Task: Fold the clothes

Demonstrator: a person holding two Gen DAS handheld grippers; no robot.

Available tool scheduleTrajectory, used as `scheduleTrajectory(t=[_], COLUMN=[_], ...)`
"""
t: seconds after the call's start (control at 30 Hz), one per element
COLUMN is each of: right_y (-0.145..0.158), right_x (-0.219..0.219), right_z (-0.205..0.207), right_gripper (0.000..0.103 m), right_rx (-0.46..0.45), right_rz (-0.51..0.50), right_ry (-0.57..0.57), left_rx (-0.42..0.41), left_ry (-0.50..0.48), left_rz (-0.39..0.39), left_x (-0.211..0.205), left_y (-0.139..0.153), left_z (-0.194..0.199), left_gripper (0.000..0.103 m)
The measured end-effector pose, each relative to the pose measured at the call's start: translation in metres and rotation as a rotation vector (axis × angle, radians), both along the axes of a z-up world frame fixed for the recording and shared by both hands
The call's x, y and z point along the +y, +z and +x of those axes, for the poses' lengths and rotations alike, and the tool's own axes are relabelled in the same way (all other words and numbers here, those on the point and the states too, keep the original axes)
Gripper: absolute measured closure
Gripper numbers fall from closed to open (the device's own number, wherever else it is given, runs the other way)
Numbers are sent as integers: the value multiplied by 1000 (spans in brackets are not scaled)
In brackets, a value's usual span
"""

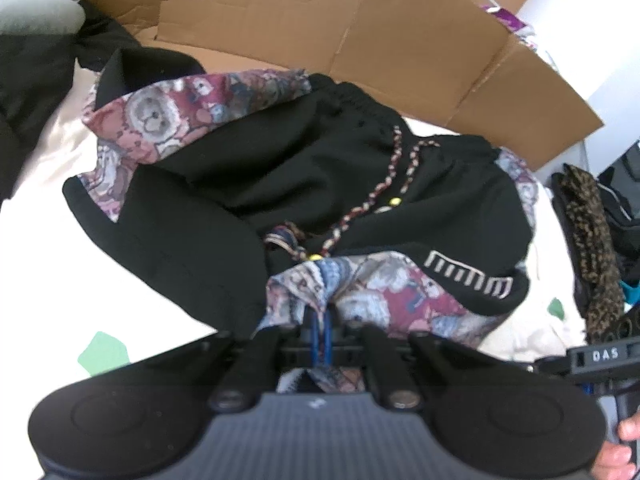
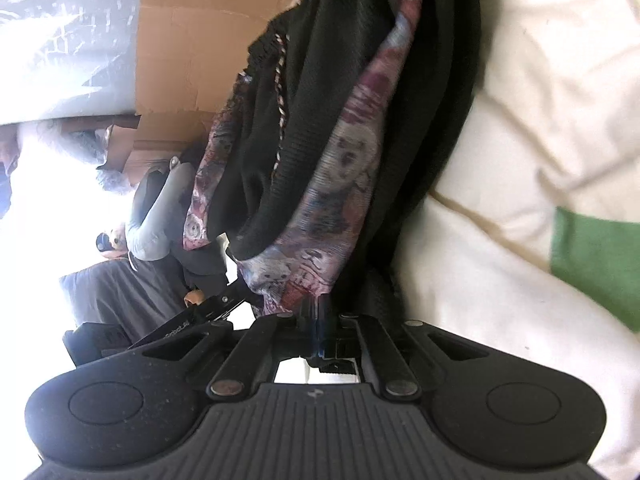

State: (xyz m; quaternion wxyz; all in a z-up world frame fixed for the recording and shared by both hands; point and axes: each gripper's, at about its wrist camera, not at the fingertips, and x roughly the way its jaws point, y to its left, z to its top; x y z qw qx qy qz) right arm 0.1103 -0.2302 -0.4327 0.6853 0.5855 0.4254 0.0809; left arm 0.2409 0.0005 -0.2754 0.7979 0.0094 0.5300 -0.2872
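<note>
Left tool (image 1: 320,320) pinching shorts (image 1: 304,184), right tool (image 2: 318,312) likewise

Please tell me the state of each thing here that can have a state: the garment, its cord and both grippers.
Black shorts with teddy-bear print panels: partly folded, hem lifted.
Braided drawstring with yellow beads: untied, lying loose on the shorts.
Left gripper: shut on the printed hem.
Right gripper: shut on the printed fabric.
Brown cardboard box: flaps open.

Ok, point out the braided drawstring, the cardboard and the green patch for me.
braided drawstring (image 1: 404,184), left wrist view, middle of the cord on the black shorts.
cardboard (image 1: 400,40), left wrist view, flat panel behind the shorts.
green patch (image 2: 596,260), right wrist view, its centre.
</note>
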Motion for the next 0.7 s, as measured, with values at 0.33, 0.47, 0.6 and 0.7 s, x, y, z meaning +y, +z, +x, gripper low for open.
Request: scheduleTrajectory(t=[0.33,0.47,0.6,0.7], right_y=[1,-9,-16,-22], right_x=[-3,-3,0,4], right_z=[0,7,12,12], right_gripper=[54,68,81,80], right_rx=[29,42,50,80], right_rz=[-7,66,169,206], right_ry=[-40,-67,-89,-89], left_rx=[-58,-69,-70,-68], left_ry=[8,-2,-12,-13], left_rz=[5,17,28,34], left_x=[4,0,-5,-6], left_y=[23,21,15,10], left_z=[2,13,24,30], left_gripper=[100,100,100,100])
